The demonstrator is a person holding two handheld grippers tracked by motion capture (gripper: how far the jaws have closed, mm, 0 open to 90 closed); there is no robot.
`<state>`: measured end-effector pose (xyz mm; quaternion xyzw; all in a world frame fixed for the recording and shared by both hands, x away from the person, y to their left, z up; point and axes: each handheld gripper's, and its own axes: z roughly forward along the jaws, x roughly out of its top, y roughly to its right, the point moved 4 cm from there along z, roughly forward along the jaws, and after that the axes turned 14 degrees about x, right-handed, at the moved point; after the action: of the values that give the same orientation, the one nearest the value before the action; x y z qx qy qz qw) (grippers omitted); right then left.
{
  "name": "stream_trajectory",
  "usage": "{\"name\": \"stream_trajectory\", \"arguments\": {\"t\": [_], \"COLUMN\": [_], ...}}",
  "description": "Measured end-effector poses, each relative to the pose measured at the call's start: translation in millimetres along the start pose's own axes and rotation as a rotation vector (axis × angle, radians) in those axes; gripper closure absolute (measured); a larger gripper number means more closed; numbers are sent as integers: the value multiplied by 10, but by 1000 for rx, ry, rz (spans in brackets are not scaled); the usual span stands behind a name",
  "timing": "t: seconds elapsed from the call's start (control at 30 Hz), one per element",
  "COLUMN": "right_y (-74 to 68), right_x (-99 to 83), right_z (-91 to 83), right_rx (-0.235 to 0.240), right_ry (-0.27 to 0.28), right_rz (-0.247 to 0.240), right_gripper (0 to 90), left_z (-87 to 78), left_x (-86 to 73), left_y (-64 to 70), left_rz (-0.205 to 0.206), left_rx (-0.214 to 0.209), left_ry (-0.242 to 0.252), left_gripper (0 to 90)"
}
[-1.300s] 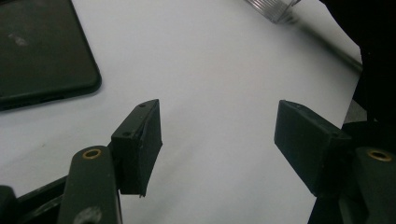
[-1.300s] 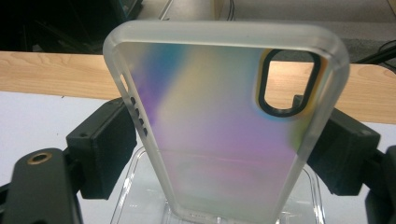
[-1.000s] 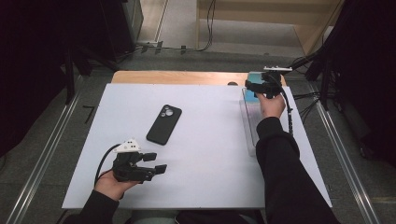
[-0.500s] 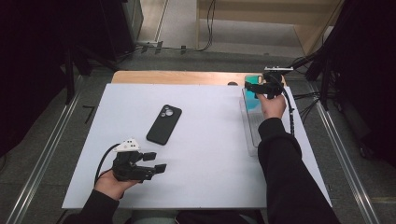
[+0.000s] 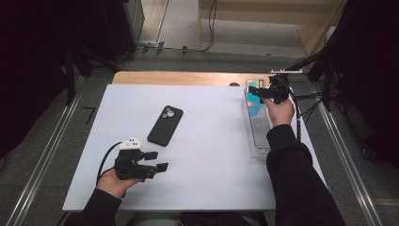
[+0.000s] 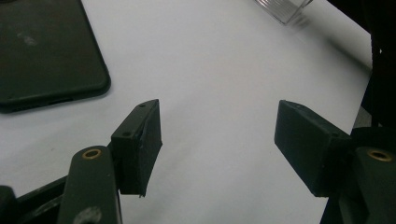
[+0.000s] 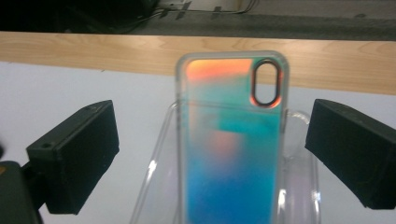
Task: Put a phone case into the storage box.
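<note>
A black phone (image 5: 164, 125) lies face down on the white table (image 5: 211, 155), left of the middle. My left gripper (image 5: 156, 160) rests near the front left, open and holding nothing. In the left gripper view the phone (image 6: 42, 51) lies up and to the left of that gripper (image 6: 219, 135). An iridescent teal and orange phone case (image 7: 231, 140) leans in a clear plastic tray (image 7: 299, 154). My right gripper (image 7: 215, 140) is open, with one jaw on each side of the case and neither touching it. In the high view the right gripper (image 5: 258, 92) is at the tray's far end, by the case (image 5: 254, 104).
The clear tray (image 5: 258, 134) runs along the table's right side. A strip of bare wood (image 5: 179, 77) shows behind the white surface. Cables (image 5: 306, 101) trail off the far right corner. The person's right forearm (image 5: 291, 169) lies over the front right of the table.
The right hand and its gripper have shifted slightly at the tray's far end. The left gripper and the black phone have not moved.
</note>
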<state>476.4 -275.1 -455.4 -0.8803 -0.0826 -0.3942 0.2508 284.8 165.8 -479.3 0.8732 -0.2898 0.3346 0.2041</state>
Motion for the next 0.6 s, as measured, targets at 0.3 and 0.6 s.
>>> {"name": "stream_trajectory", "arguments": {"t": [0.3, 0.6], "right_y": [-206, -498], "right_x": [-129, -308], "right_z": [-164, -275], "right_rx": [83, 138], "right_ry": [-29, -57], "right_rz": [-3, -58], "right_gripper": [13, 13], "left_z": [11, 49], "left_x": [52, 115], "left_y": [-76, -87], "left_rz": [-10, -14], "left_rx": [9, -1], "left_ry": [-10, -13], "left_gripper": [318, 318]}}
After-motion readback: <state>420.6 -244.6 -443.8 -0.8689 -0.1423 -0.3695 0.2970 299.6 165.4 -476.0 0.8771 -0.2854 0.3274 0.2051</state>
